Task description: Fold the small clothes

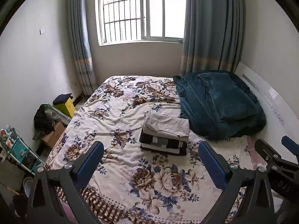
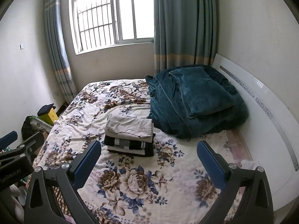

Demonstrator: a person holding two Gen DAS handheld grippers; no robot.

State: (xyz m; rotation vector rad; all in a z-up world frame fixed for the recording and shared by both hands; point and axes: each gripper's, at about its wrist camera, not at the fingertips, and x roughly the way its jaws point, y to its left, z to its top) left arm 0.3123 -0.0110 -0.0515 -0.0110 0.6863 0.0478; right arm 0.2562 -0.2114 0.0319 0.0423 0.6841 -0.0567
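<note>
While both grippers hover above the bed (image 1: 115, 171), nothing lies between their fingers. Left gripper (image 1: 151, 153): jaws spread wide, blue pads clear of all fabric. Right gripper (image 2: 149, 151): jaws likewise spread wide, empty. The stack of folded clothes (image 1: 164, 136) rests on the floral bedspread, ahead of both grippers and apart from them. A beige garment (image 1: 168, 126) forms the top layer; dark and striped pieces lie beneath it. A heaped teal blanket (image 1: 220, 104) sits just beside the stack, against the white headboard (image 2: 261, 115). Curtains (image 1: 211, 28) flank the window (image 1: 142, 13).
</note>
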